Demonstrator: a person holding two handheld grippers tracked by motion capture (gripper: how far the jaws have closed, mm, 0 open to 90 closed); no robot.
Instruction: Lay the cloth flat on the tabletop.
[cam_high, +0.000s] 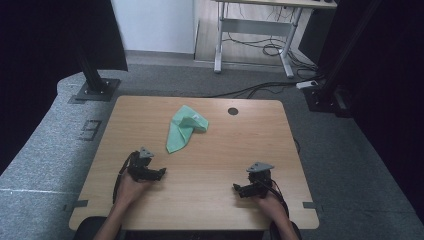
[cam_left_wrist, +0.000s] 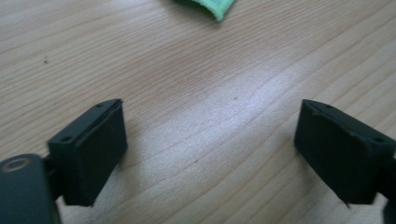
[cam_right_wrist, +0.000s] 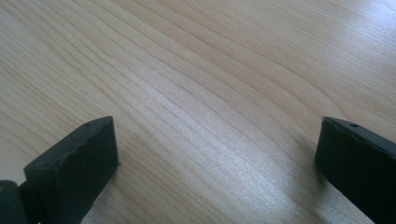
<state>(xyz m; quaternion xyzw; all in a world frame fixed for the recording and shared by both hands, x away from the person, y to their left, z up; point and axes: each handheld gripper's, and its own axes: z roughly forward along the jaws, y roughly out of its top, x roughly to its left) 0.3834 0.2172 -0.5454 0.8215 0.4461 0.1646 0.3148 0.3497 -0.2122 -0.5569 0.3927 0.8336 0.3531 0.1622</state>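
Fingers (cam_left_wrist: 88, 154) of both grippers stand wide apart, nothing between them: two black blocky pads each over bare wood. Two grippers low in the high view, left gripper (cam_high: 161, 172) lower left, right gripper (cam_high: 236, 189) lower right. One wooden table (cam_high: 225, 145), pale grain, rounded corners. One green cloth (cam_high: 184, 128), crumpled, soft, upper centre, just beyond the left gripper, untouched.

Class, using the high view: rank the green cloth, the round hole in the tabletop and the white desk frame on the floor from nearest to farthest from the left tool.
1. Green cloth: on the table, just beyond the left tool.
2. Round hole: near the table's far edge, to the right.
3. White desk frame: on the floor beyond the table.
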